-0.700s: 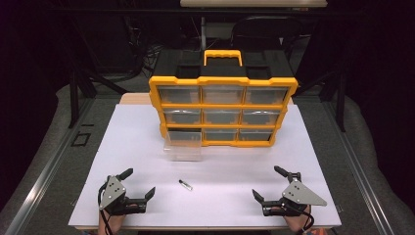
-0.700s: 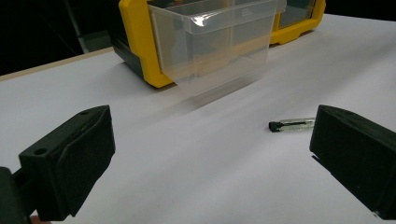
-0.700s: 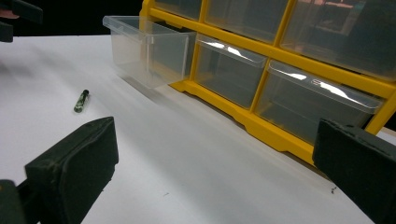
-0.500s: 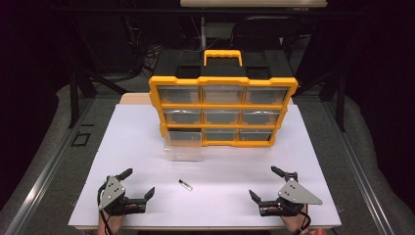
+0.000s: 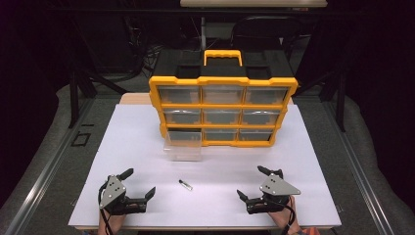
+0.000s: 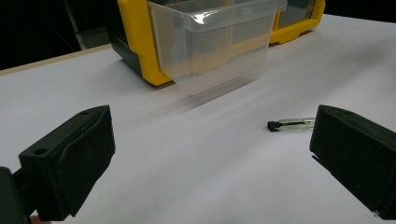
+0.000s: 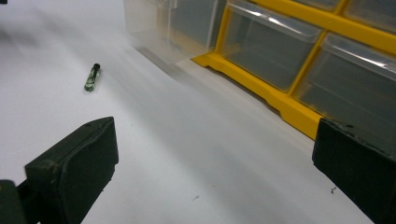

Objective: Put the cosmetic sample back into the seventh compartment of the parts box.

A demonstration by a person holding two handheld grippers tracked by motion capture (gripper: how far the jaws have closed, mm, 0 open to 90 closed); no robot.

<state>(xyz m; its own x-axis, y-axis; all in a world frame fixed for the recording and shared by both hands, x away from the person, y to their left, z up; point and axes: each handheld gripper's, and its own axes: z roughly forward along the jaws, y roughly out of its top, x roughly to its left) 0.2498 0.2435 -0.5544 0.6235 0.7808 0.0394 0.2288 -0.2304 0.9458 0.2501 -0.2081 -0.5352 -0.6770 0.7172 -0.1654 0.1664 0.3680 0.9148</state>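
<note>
A yellow and black organiser (image 5: 222, 105) with clear drawers stands at the back of the white table top (image 5: 137, 137). Its bottom-left clear drawer (image 5: 182, 145) (image 6: 212, 39) (image 7: 154, 23) is pulled out toward me. A small glass tube with a black cap (image 5: 185, 184) (image 6: 290, 124) (image 7: 92, 77) lies flat on the table in front of that drawer. My left gripper (image 5: 138, 185) (image 6: 210, 158) rests near the front left edge, open with nothing between its jaws, the tube lying just ahead of its right jaw. My right gripper (image 5: 253, 183) (image 7: 215, 172) sits at the front right, open and empty.
A black handle-topped lid section with a yellow handle (image 5: 222, 57) crowns the organiser. Dark frame legs (image 5: 78, 83) and a metal rail (image 5: 46, 169) run along the table's left side. Bare white surface lies between the two grippers.
My right gripper has shifted a little to the left and forward along the front edge. The left gripper, the tube and the drawer have stayed put.
</note>
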